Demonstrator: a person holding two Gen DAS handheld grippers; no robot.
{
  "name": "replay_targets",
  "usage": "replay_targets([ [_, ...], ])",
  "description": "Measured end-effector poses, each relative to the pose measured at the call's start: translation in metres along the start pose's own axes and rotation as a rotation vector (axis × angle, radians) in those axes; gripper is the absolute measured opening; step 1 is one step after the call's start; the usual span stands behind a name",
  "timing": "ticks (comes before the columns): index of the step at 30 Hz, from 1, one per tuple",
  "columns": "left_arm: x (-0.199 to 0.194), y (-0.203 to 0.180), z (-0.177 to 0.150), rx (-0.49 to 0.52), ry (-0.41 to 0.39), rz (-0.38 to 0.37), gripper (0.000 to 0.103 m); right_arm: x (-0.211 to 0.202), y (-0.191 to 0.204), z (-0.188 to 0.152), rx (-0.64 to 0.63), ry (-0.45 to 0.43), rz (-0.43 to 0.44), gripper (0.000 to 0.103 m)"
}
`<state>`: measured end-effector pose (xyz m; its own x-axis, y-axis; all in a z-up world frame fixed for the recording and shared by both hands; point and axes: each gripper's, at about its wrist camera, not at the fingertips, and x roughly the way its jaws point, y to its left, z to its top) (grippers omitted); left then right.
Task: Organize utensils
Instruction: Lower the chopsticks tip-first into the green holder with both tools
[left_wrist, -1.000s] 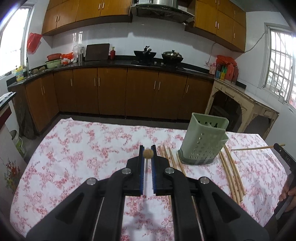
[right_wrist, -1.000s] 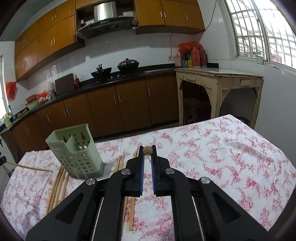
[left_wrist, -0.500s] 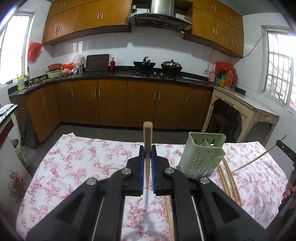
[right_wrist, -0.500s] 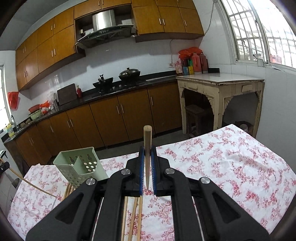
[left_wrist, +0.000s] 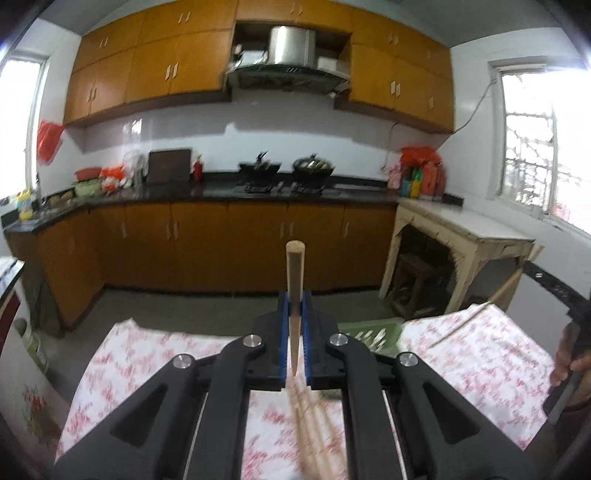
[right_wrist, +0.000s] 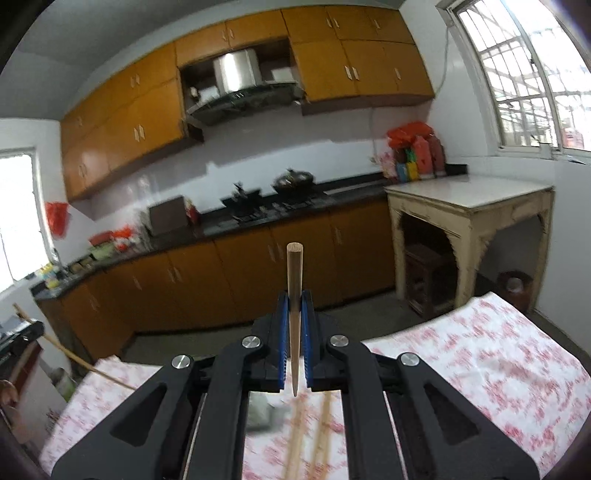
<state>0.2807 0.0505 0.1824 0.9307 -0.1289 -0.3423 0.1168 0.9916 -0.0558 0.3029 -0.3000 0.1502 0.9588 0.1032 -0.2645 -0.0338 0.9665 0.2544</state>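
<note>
Across the kitchen, from both wrist views:

- Counter (left_wrist: 491, 354): covered by a white cloth with red floral print; its far edge faces the brown base cabinets (left_wrist: 207, 247).
- Left gripper (left_wrist: 294, 325): black body, blue pads; jaws closed on a wooden chopstick.
- Right gripper (right_wrist: 294, 325): same build; jaws closed on a second chopstick.
- Green holder (left_wrist: 369, 330): perforated plastic, near the counter's far edge, mostly hidden behind the left gripper; only its rim shows.
- Left chopstick (left_wrist: 294, 291): upright between the pads, blunt end up, thin tip down.
- Right chopstick (right_wrist: 294, 295): upright likewise, pointed tip below the pads.
- Loose chopsticks (right_wrist: 310, 435): lying blurred on the cloth beneath the grippers.
- Person's hand (left_wrist: 570, 354): at the right edge, on the other gripper's handle.
</note>
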Motion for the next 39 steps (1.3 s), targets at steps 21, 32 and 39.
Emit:
replay_targets([
  [21, 0.055, -0.059, 0.039, 0.003, -0.049, -0.072, 0.008, 0.050, 0.049, -0.008, -0.044, 0.128, 0.138, 0.008],
  [32, 0.070, -0.064, 0.057, -0.008, -0.092, -0.053, 0.008, 0.060, 0.059, -0.006, -0.066, 0.137, 0.133, 0.008],
  [39, 0.103, -0.059, 0.030, -0.027, 0.001, -0.041, 0.008, 0.074, 0.059, -0.018, -0.081, 0.191, 0.128, 0.008],
])
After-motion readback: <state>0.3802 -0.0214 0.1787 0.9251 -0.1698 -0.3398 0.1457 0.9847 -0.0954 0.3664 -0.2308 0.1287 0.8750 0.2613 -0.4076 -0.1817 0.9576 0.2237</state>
